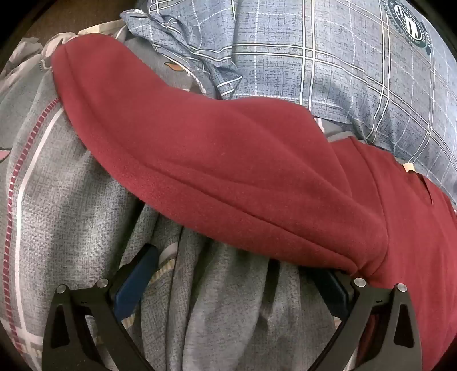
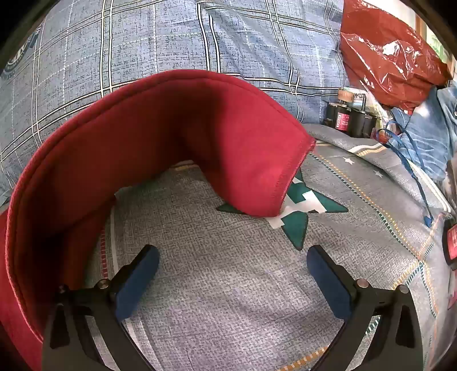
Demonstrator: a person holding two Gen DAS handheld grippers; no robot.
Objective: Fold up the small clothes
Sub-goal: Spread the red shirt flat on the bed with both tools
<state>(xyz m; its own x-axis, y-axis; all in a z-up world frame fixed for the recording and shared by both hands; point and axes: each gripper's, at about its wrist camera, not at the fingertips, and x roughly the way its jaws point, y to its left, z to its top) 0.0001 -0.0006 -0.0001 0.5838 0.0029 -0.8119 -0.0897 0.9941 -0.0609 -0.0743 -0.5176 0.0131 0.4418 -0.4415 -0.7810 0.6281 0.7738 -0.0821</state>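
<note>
Left wrist view: left gripper point(image 1: 232, 274) at bottom of frame, jaws spread wide, blue pads far apart; nothing pinched btwn them, only rumpled grey bedsheet point(image 1: 71, 205) underneath; right-hand pad partly hidden under the edge of the dark red fleece garment point(image 1: 228, 159), which drapes diagonally from upper left to lower right of frame, one long limb of it w/ a soft fold along its lower edge; can't tell if that pad actually touches the fabric. Blue-grey plaid quilt point(image 1: 328, 57) fills upper right, w/ a round dark green emblem point(image 1: 408, 24) near the top right corner.

Right wrist view: right gripper point(image 2: 232, 274) at bottom centre, jaws also fully wide, blue pads well apart, holding nothing; grey sheet point(image 2: 228, 299) btwn them. Red garment point(image 2: 142, 128) curves in an arch from lower left up over centre, stitched hem end coming down just right of centre onto a green-and-white star print point(image 2: 314, 205) on the sheet; garment apart from both pads. Plaid quilt point(image 2: 171, 42) across top; red plastic bag point(image 2: 385, 57) upper right; dark bottles point(image 2: 351, 118) just below it; blue cord point(image 2: 411, 165) at right edge.
</note>
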